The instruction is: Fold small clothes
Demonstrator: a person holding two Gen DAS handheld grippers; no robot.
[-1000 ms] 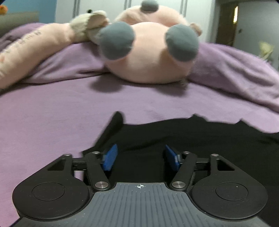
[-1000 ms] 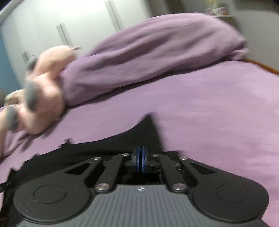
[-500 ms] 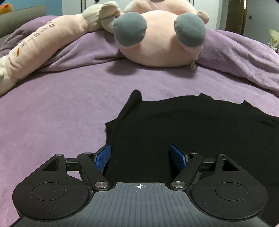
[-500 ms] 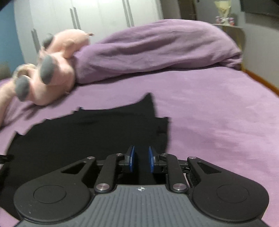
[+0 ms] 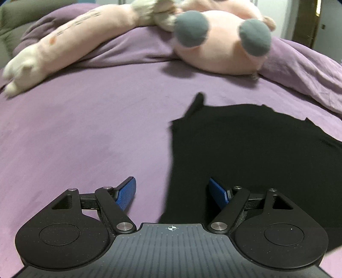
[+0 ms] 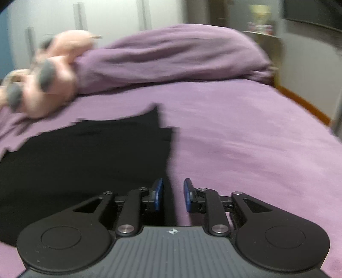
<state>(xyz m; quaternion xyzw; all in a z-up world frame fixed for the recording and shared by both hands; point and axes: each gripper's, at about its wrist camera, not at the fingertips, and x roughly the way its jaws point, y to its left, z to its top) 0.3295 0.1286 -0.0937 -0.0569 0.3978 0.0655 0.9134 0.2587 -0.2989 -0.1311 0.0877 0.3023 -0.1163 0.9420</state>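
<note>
Black garment (image 5: 245, 154) flat, left tongs (image 5: 172, 192) wide, right tongs (image 6: 172, 193) opening, empty

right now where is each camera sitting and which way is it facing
Left wrist: rides on the left tool, looking forward and down over the purple bed at the left edge of the black garment and the pink plush toy; only its open blue pads show.
Right wrist: rides on the right tool, facing the garment's right edge, the purple duvet and white wardrobe doors; its pads, which have just been opening, hold nothing.
Shared: bed, garment, plush toy.
</note>
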